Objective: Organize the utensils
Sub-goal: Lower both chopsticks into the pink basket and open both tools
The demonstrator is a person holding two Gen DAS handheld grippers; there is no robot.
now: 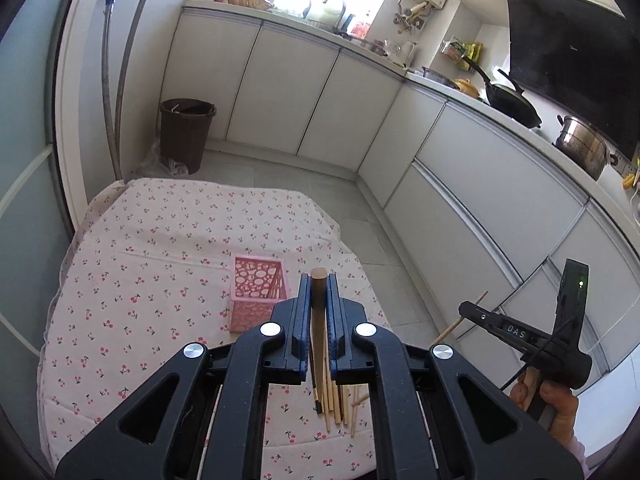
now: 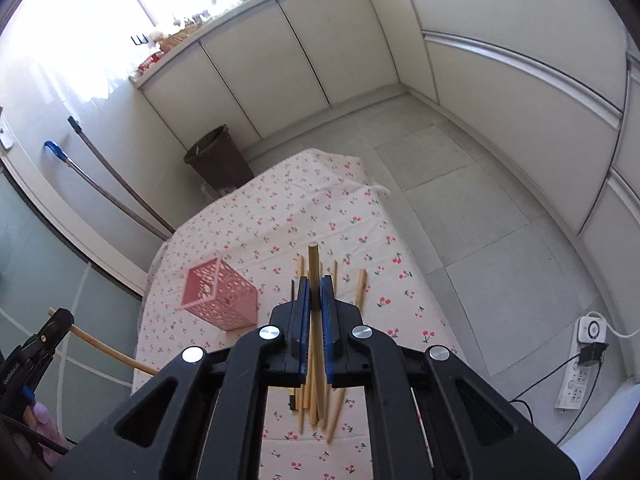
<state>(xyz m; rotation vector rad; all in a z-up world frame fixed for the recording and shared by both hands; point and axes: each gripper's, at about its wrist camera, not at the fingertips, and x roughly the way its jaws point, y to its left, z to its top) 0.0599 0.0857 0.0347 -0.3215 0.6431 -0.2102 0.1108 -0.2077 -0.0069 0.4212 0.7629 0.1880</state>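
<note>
On the table: a cherry-print cloth is spread over the top, with a pink perforated basket standing upright near its middle.
Basket contents: nothing can be made out inside through the open top in either view.
Loose chopsticks: a bundle of pale wooden chopsticks is laid on the cloth just right of the basket, apart from it; about seven are counted, though the gripper bodies hide parts of the heap.
Left gripper: clenched on one chopstick, whose blunt end is seen poking out past the fingertips; it is held raised over the near side of the cloth.
Right gripper: clamped on one chopstick, the stick running lengthwise between the blue pads and jutting out toward the far side.
Hands: one gripper handle is gripped in each hand; the right hand is seen at the table's right edge.
Elsewhere: one dark bin is stood on the floor beyond the table.
</note>
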